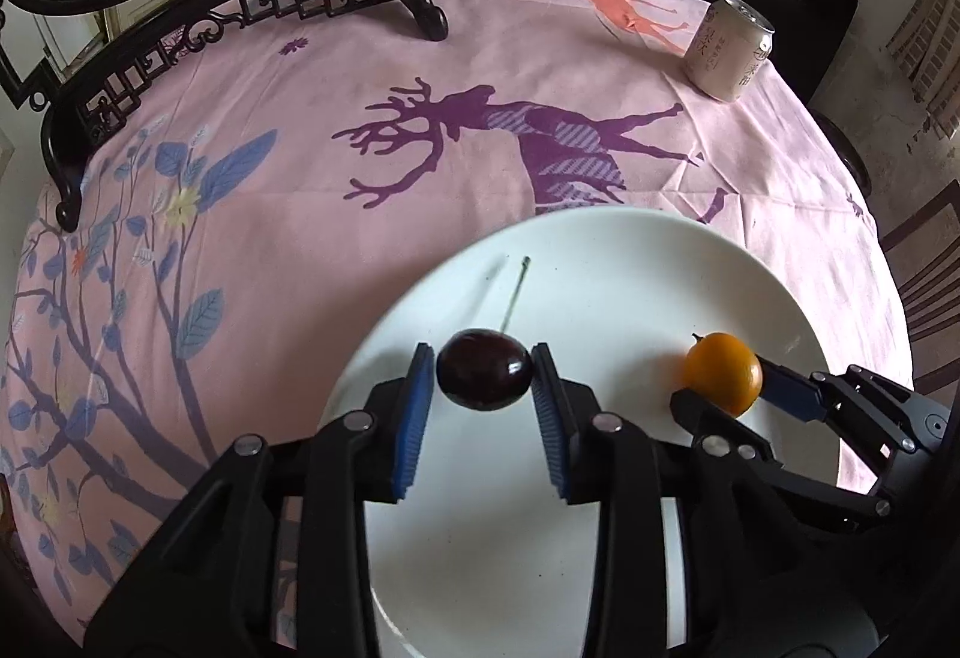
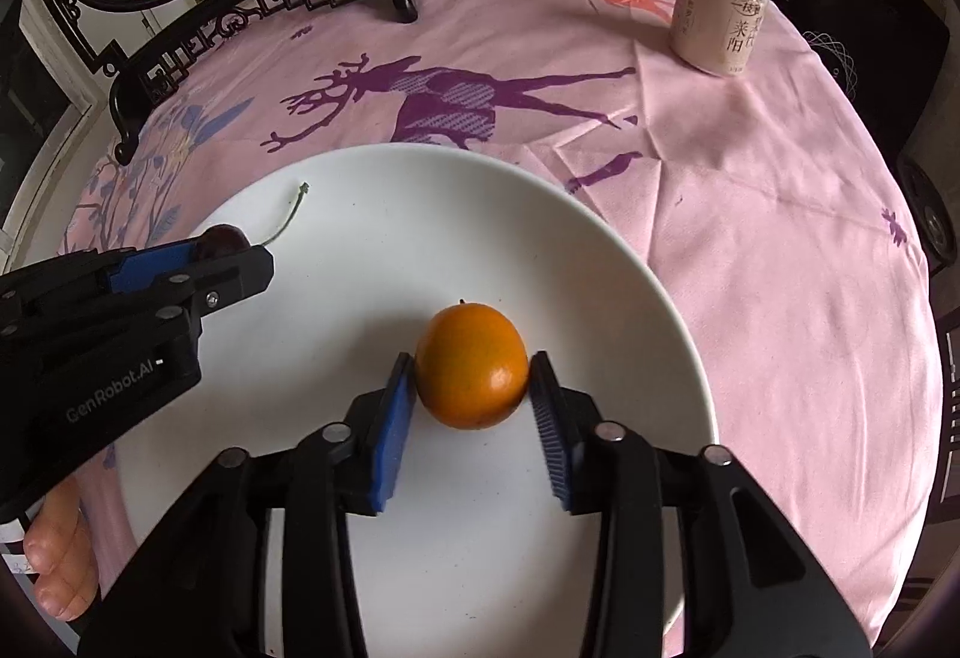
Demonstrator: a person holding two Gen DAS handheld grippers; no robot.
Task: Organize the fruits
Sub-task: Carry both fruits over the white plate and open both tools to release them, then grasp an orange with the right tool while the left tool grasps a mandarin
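Over the white plate (image 1: 600, 262), the left gripper (image 1: 483, 367) has a dark cherry (image 1: 485, 379) between parted jaws, while the right gripper (image 2: 471, 379) brackets a small orange (image 2: 471, 364), barely touching.

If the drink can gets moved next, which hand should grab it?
Probably the right. The drink can stands far right on the tablecloth, nearer the right gripper; the left gripper would need to cross it. Both have open jaws.
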